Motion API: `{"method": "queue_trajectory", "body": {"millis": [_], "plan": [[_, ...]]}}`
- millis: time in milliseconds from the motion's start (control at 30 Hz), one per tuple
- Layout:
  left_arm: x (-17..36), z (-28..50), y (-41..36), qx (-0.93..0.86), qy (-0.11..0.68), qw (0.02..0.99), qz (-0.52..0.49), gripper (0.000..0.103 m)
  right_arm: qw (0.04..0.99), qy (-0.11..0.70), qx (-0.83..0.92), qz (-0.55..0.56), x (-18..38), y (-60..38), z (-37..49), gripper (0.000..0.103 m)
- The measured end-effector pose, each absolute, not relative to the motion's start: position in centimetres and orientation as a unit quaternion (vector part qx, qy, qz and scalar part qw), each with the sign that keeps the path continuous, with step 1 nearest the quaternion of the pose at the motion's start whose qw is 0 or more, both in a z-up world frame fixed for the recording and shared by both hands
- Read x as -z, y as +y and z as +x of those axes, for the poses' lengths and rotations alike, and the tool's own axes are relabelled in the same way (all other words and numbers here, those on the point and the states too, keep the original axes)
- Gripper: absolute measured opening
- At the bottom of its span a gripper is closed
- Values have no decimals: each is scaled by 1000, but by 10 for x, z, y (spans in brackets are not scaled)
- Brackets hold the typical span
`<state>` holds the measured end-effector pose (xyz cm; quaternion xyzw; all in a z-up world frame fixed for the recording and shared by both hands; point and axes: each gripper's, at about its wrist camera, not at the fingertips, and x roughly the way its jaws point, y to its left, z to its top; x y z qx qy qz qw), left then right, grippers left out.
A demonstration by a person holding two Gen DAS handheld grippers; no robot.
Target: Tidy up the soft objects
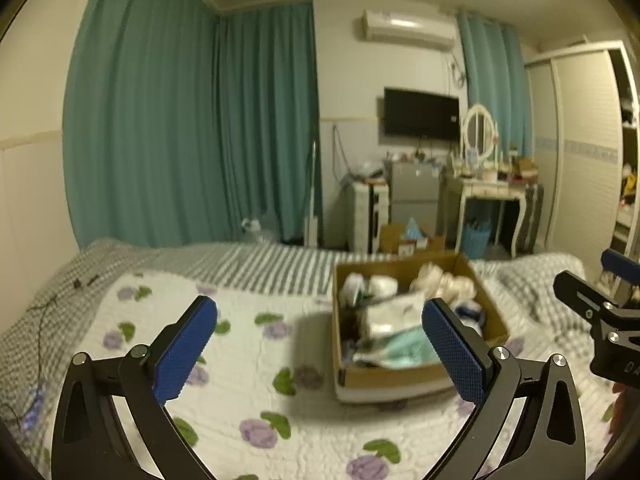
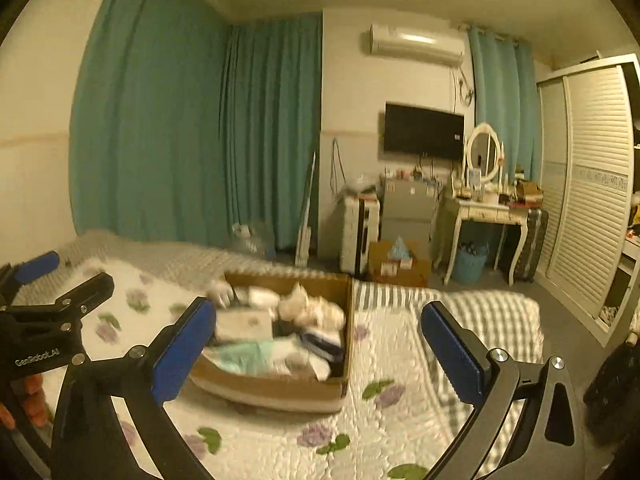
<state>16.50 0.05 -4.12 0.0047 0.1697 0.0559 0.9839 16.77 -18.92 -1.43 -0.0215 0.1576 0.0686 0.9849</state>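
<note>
A brown cardboard box (image 1: 400, 378) sits on the bed, filled with several soft things: a cream plush (image 1: 444, 282), white rolled items (image 1: 372, 286), a pale green cloth (image 1: 400, 350). It also shows in the right wrist view (image 2: 280, 392). My left gripper (image 1: 320, 344) is open and empty, held above the quilt to the near left of the box. My right gripper (image 2: 316, 346) is open and empty, above the box's near right side. The right gripper also shows at the right edge of the left wrist view (image 1: 592, 304), and the left gripper at the left edge of the right wrist view (image 2: 56, 292).
The bed has a white quilt with purple flowers (image 1: 224, 360) over a grey striped sheet (image 1: 272, 260). A black cable (image 1: 48, 300) lies at the bed's left edge. Beyond the bed stand teal curtains (image 1: 180, 120), a dressing table (image 1: 488, 192), a wardrobe (image 1: 580, 152) and a floor box (image 1: 408, 240).
</note>
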Motion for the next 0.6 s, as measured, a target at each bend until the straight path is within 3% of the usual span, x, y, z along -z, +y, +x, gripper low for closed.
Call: {"method": "queue_trajectory", "body": {"millis": [200, 600], "plan": [[58, 161, -5, -47, 188, 981, 17, 103, 977, 201, -64, -16, 47, -188, 187, 103], [59, 161, -2, -52, 188, 981, 11, 103, 976, 213, -48, -25, 53, -189, 189, 103]]}}
